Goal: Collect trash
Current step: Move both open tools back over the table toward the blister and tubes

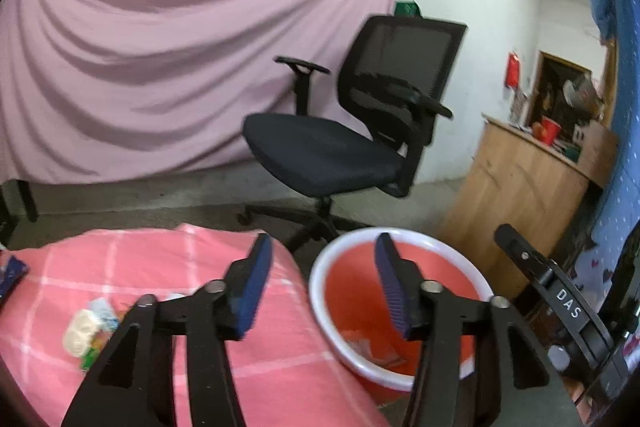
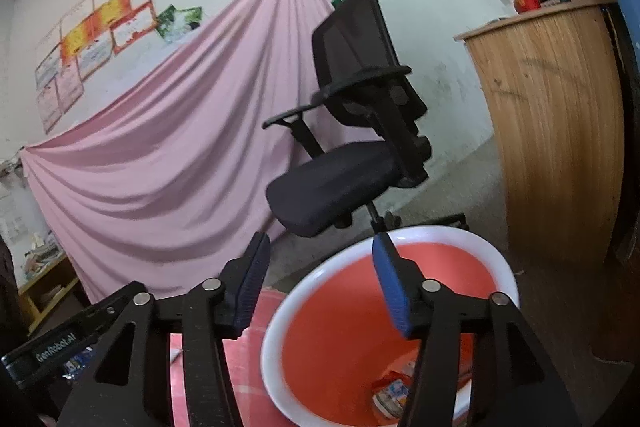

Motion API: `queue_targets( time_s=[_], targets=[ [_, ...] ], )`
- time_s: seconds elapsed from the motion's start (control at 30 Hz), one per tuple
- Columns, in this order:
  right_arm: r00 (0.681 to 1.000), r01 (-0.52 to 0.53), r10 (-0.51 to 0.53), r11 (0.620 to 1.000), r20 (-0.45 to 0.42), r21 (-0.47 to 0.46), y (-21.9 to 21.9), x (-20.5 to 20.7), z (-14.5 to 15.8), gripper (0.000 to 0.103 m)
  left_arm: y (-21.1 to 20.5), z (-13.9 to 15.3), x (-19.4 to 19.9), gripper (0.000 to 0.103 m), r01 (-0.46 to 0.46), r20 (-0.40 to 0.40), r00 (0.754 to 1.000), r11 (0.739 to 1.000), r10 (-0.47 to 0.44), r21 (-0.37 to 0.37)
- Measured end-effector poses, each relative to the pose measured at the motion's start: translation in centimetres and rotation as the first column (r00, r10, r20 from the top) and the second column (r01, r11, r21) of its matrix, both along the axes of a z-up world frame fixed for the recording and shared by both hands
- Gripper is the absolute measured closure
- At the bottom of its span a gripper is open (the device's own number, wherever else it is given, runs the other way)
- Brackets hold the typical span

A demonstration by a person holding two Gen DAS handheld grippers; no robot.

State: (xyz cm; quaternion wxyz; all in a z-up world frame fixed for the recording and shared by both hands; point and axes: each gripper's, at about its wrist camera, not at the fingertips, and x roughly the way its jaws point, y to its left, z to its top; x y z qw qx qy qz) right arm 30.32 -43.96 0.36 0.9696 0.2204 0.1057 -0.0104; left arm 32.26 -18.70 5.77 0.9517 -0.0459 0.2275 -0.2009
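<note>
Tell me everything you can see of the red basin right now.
The red basin is a round, plastic-looking tub, red inside with a broad white rim. It sits upright and open beside the pink checked cloth. A few crumpled wrappers lie at its bottom. Neither gripper appears to touch it.

Basin (image 1: 320, 279) right of table (image 1: 168, 267), wrappers (image 2: 390, 393) inside; chair (image 1: 340, 147) behind.

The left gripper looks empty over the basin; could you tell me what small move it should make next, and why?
Probably swing the left gripper back toward the wrappers on the pink checked cloth and reach for one. Its jaws stand open with nothing between them, some trash already lies in the red basin, and the right gripper is open and empty above that basin too.
</note>
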Motion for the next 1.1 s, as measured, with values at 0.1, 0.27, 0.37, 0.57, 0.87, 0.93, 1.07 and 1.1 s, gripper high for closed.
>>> queue_targets(
  time_s=[0.1, 0.27, 0.37, 0.57, 0.87, 0.93, 1.07, 1.1],
  targets=[
    [0.999, -0.019, 0.019, 1.0, 0.036, -0.01, 1.1, -0.2, 0.6, 0.03, 2.2, 0.9, -0.9, 0.045, -0.051, 0.04, 0.998, 0.999, 0.051, -0.007],
    [0.991, -0.063, 0.069, 0.997, 0.117, -0.051, 3.4, -0.9, 1.8, 0.014, 6.0, 1.6, -3.3, 0.006, -0.162, 0.092, 0.982, 0.986, 0.164, -0.033],
    [0.982, -0.078, 0.091, 0.993, 0.164, -0.085, 5.0, -1.5, 2.3, 0.0, 8.3, 1.7, -5.0, 0.003, -0.224, 0.134, 0.964, 0.973, 0.23, -0.054],
    [0.953, -0.119, 0.159, 0.979, 0.259, -0.165, 8.2, -2.9, 3.3, 0.0, 11.8, 1.4, -7.8, 0.002, -0.34, 0.176, 0.922, 0.939, 0.344, -0.055],
    [0.917, -0.194, 0.276, 0.94, 0.289, -0.28, 13.1, -3.7, 3.6, 0.0, 16.0, 0.5, -11.3, 0.002, -0.456, 0.238, 0.86, 0.889, 0.451, -0.036],
    [0.907, -0.22, 0.31, 0.926, 0.285, -0.307, 14.2, -3.7, 3.6, 0.0, 16.7, 0.2, -11.9, 0.002, -0.471, 0.247, 0.851, 0.882, 0.463, -0.027],
    [0.894, -0.257, 0.363, 0.896, 0.262, -0.363, 16.2, -3.6, 3.2, 0.0, 17.8, -0.7, -12.5, 0.002, -0.497, 0.255, 0.839, 0.868, 0.482, -0.003],
    [0.892, -0.267, 0.376, 0.886, 0.251, -0.38, 16.7, -3.4, 3.1, 0.0, 18.0, -1.0, -12.5, 0.002, -0.501, 0.252, 0.838, 0.866, 0.484, 0.001]
  ],
)
